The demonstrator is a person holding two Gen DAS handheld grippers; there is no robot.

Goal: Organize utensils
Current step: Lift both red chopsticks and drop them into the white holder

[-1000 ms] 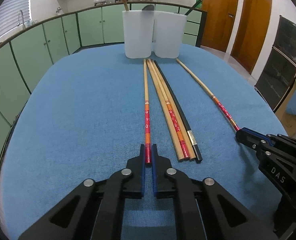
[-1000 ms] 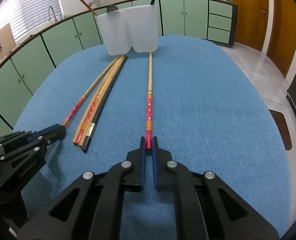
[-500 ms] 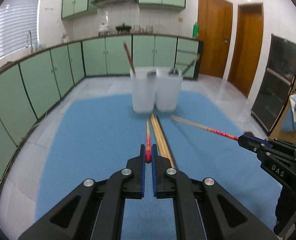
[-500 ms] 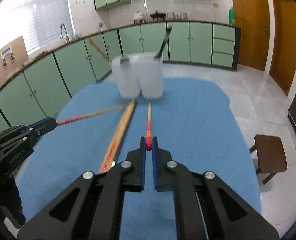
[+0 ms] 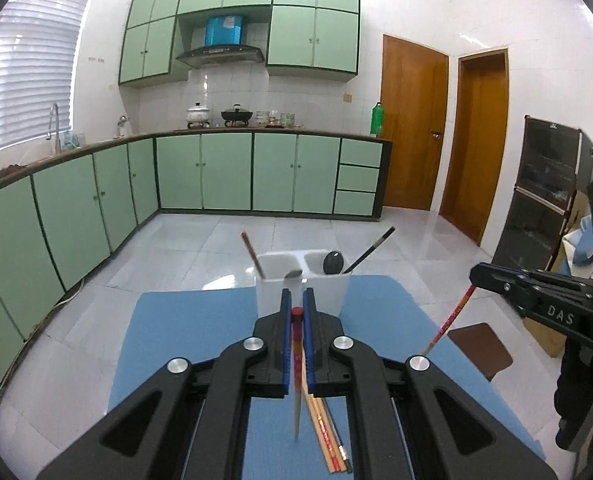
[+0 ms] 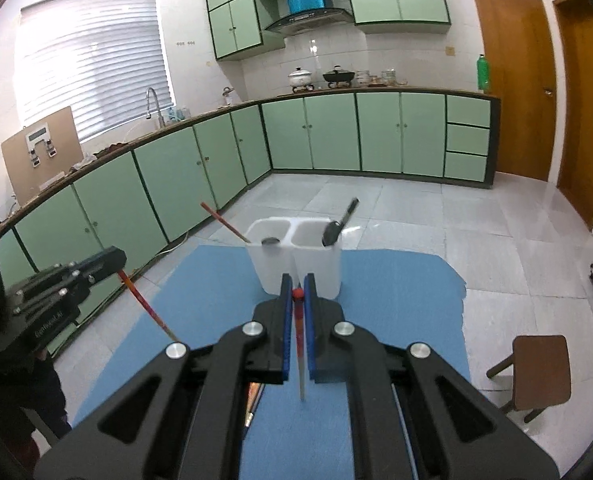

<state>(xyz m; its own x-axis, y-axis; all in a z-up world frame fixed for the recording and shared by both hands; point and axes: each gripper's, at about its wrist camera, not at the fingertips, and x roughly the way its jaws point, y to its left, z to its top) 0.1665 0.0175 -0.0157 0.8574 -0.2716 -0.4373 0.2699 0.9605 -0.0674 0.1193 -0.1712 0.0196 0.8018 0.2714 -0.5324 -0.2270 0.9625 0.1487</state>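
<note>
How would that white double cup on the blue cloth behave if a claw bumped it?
The white double cup looks like thin plastic, so probably light and easy to shove along the blue cloth. It stands tall and narrow, and the black spoon and chopstick lean out above its rim, so a high bump might tip it.

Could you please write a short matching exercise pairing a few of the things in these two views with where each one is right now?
Things:
1. left gripper
2. black spoon
3. loose chopsticks
4. brown stool

Places:
A. lying on the blue cloth
B. on the tiled floor
C. shut on a red-ended chopstick
D. standing in the white holder

Pairs: 1-C, 2-D, 3-A, 4-B
</note>
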